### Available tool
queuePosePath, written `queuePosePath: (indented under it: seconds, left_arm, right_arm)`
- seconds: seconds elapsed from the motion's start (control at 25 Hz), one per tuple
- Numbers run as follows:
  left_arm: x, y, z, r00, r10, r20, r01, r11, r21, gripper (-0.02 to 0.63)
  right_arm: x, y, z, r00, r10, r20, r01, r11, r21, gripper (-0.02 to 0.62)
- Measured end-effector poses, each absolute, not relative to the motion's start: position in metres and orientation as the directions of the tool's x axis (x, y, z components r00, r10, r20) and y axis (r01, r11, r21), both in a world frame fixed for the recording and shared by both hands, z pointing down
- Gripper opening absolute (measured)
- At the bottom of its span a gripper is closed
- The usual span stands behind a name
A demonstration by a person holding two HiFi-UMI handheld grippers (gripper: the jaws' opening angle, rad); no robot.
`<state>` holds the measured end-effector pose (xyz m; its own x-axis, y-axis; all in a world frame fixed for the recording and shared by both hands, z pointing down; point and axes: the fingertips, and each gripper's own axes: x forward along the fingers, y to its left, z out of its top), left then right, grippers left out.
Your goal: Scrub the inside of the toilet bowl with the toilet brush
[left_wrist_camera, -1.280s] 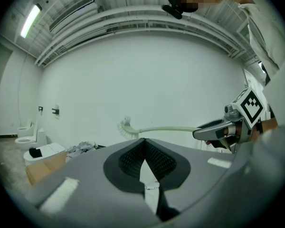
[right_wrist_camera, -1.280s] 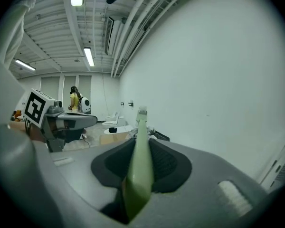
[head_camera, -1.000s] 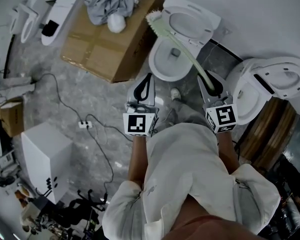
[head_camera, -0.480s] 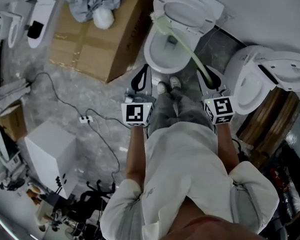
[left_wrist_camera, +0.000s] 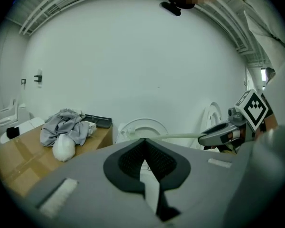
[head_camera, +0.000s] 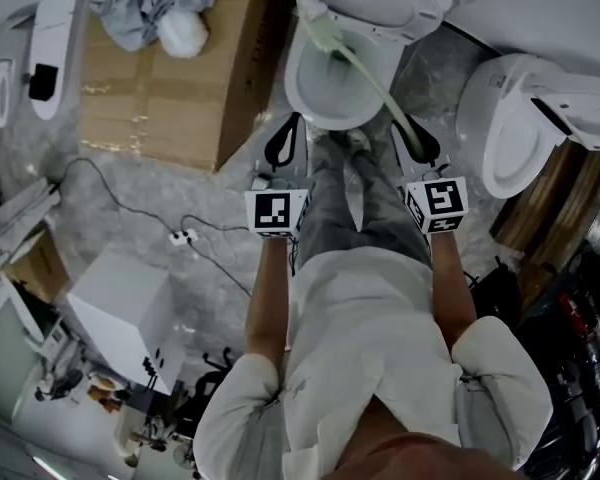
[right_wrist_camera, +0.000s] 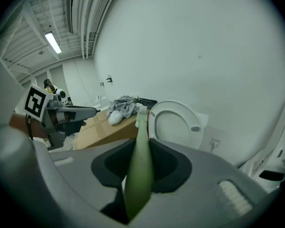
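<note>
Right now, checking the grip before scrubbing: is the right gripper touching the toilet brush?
Touching. The right gripper view shows the right gripper with both jaws closed on the green handle of the toilet brush, no gap either side.

Grey floor (head_camera: 195, 183): toilet (head_camera: 315, 93), cardboard box (head_camera: 150, 88).

Person wears a loose white shirt (head_camera: 365, 328) with sleeves (head_camera: 238, 408) bunched up near the elbows, and grey trousers (head_camera: 345, 208). Left gripper (head_camera: 294, 124) and right gripper (head_camera: 404, 133) look like the same build: light grey moulded shells tapering forward. Black ribbed pads (left_wrist_camera: 128, 160) line the jaws. The shell has a pale textured strip (left_wrist_camera: 57, 196) on each side. Each gripper carries a white marker cube, left cube (head_camera: 277, 214) and right cube (head_camera: 437, 206), with black square codes on the faces.
</note>
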<state>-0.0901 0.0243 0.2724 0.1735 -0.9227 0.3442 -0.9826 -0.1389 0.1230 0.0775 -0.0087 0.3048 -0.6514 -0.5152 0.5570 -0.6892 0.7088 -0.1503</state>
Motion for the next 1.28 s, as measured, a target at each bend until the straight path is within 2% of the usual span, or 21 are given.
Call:
queuePosePath:
  seconds: [0.64, 1.28]
  left_arm:
    - [-0.106, 0.004, 0.379, 0.313, -0.852, 0.42, -0.947, -0.249, 0.201, 0.018]
    - [-0.109, -0.006, 0.467, 0.341, -0.803, 0.489, -0.937, -0.248, 0.245, 0.018]
  right_arm:
    - [0.068, 0.001, 0.415, -0.515, -0.51, 0.689, -0.787, 0.599, -0.145, 0.094]
    - [0.058, -0.001, 0.524, -0.459, -0.444, 0.77, -0.817, 0.552, -0.169, 0.094]
